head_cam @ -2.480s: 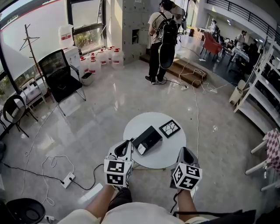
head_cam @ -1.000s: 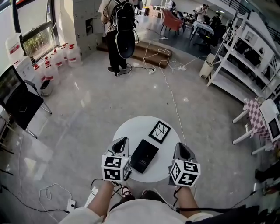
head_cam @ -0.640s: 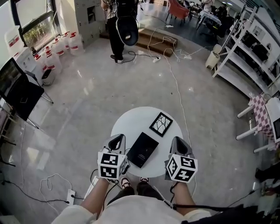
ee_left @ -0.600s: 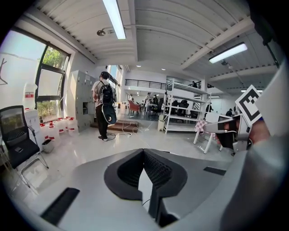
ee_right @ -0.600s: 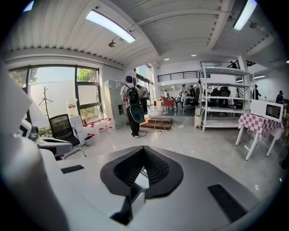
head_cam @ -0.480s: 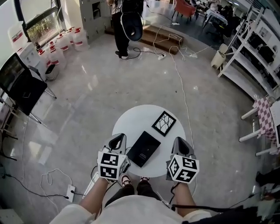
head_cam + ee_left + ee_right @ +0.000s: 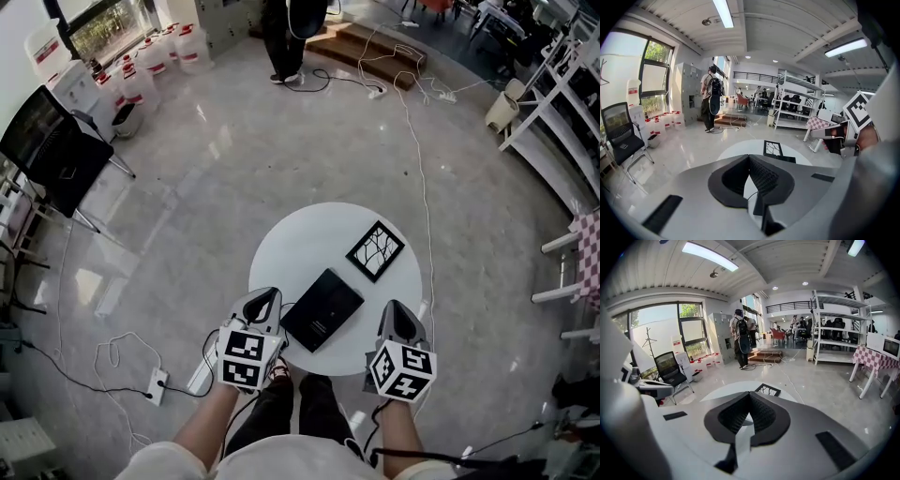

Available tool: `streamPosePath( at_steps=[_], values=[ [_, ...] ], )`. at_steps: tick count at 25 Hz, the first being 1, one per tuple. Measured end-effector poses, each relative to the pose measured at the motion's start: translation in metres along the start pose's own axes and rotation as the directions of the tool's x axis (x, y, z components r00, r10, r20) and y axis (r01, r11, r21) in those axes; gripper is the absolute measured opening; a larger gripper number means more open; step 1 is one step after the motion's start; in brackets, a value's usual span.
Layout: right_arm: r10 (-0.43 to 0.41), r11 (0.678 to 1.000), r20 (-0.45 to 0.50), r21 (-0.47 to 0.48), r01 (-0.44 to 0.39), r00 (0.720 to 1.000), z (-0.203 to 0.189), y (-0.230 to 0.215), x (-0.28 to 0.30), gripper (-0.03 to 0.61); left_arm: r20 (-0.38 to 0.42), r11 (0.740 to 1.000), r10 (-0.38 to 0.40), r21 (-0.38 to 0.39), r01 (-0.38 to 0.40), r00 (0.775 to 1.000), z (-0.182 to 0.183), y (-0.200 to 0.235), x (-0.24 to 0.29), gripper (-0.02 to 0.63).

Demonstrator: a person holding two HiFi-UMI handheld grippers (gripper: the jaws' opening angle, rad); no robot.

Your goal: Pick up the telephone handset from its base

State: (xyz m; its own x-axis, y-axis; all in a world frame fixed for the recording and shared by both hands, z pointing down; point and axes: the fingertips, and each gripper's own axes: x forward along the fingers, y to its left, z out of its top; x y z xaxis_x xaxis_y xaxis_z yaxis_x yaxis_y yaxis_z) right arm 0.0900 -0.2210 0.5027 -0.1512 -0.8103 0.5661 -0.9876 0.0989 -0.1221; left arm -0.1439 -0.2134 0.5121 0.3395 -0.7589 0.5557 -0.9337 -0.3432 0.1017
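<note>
Two closed tongs beside a phone
Left tongs (image 7: 265,300) and right tongs (image 7: 398,314) are pinched together, holding nothing — the black telephone (image 7: 322,322) lies between them on the round white bench (image 7: 309,244).

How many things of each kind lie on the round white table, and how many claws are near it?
Black telephone: 1
Square black-framed panel with white crack pattern: 1
Claws, both shut and empty: 2 (left claw, right claw)
Total: 4
</note>
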Motion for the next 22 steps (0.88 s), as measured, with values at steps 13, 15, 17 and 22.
streamPosePath(
  at_steps=[13,15,17,22],
  values=[
    [0.032,0.999,-0.115,0.011,-0.031,0.993,-0.055,0.005,0.024,0.024,-0.125,0.999,-0.007,-0.041,0.002,0.992,-0.063,-0.001,0.025,0.017],
    [0.037,0.999,-0.118,0.008,-0.037,0.992,-0.056,0.007,0.025,0.025,-0.129,0.999,-0.011,-0.035,0.007,0.992,-0.065,-0.002,0.028,0.017],
    [0.041,0.999,-0.123,0.007,-0.04,0.992,-0.057,0.007,0.026,0.024,-0.14,0.999,-0.032,-0.035,0.028,0.99,-0.068,-0.006,0.031,0.017],
    [0.04,0.999,-0.137,0.016,-0.039,0.99,-0.06,0.007,0.027,0.024,-0.189,0.99,-0.139,-0.061,0.13,0.972,-0.075,-0.02,0.04,0.022]
  ],
)
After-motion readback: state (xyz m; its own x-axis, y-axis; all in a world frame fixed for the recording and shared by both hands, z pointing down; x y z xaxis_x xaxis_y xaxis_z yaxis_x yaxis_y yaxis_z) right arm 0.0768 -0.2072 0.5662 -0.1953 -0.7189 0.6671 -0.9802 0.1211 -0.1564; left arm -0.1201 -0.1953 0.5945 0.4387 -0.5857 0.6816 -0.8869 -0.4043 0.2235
